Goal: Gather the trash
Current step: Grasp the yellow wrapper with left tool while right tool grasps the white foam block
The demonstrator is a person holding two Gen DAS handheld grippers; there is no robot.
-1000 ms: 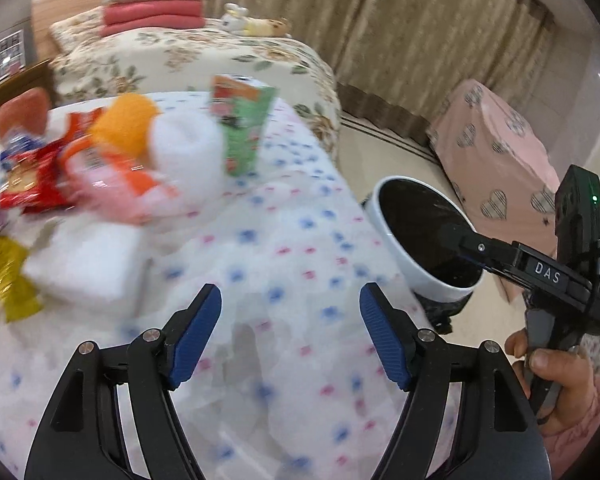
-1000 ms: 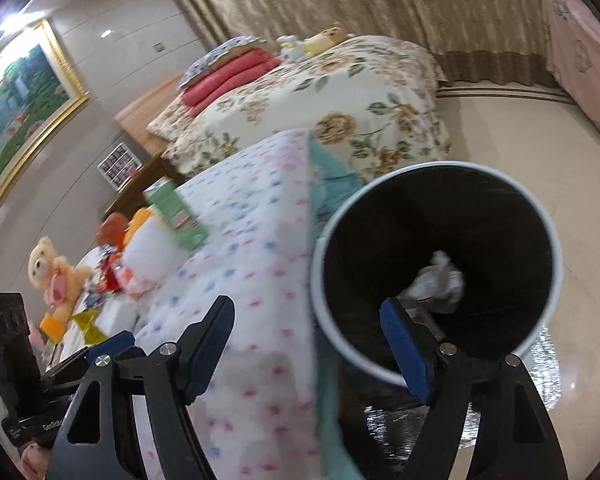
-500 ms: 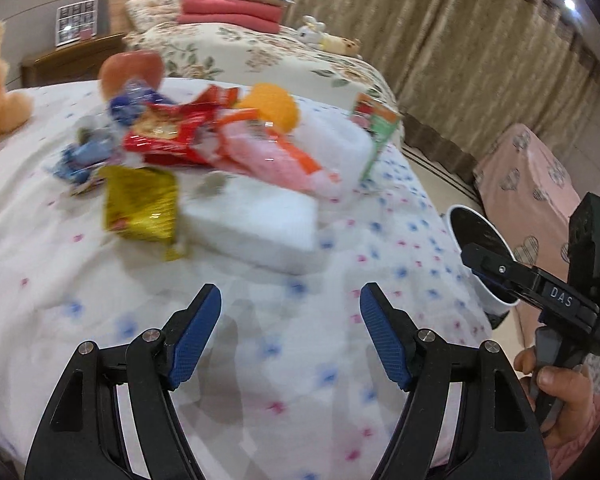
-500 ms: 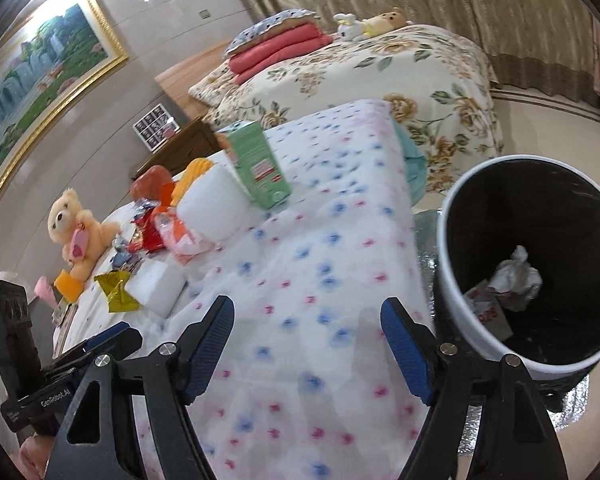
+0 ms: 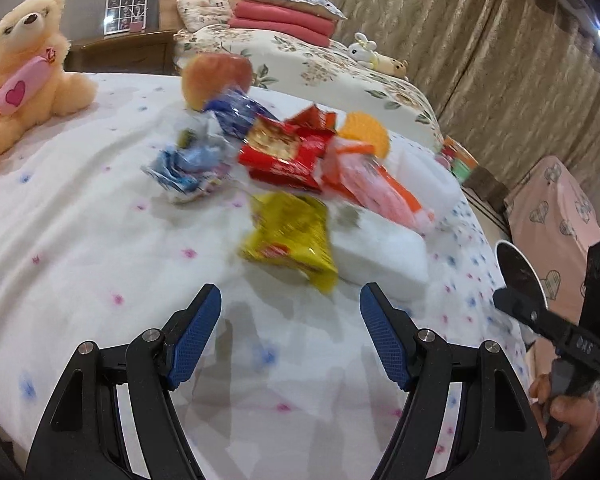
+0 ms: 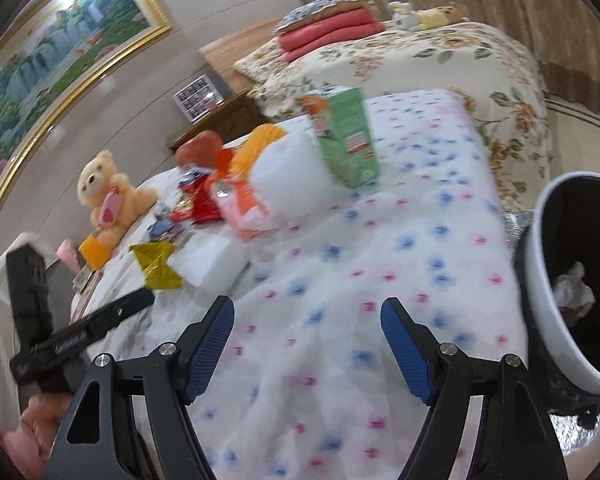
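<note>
Back over the trash pile
We hold both the left gripper (image 5: 290, 336) and right gripper (image 6: 307, 350) spread, empty; the yellow wrapper (image 5: 290, 236) now sits mid-frame, the bin (image 6: 572, 280) shifted to the right edge.

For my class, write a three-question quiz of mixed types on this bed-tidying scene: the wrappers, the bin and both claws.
1. True or false: the left claw is shut on the yellow wrapper.
2. Multiple choice: what already lies inside the bin? A) a green carton B) crumpled white paper C) a teddy bear
3. Fill in: in the right wrist view, the green carton stands upright on the ____ bedspread, beside the pile of wrappers.

Key
1. False: both the left claw and the right claw are open and empty.
2. B: crumpled white paper.
3. Dotted.
</note>
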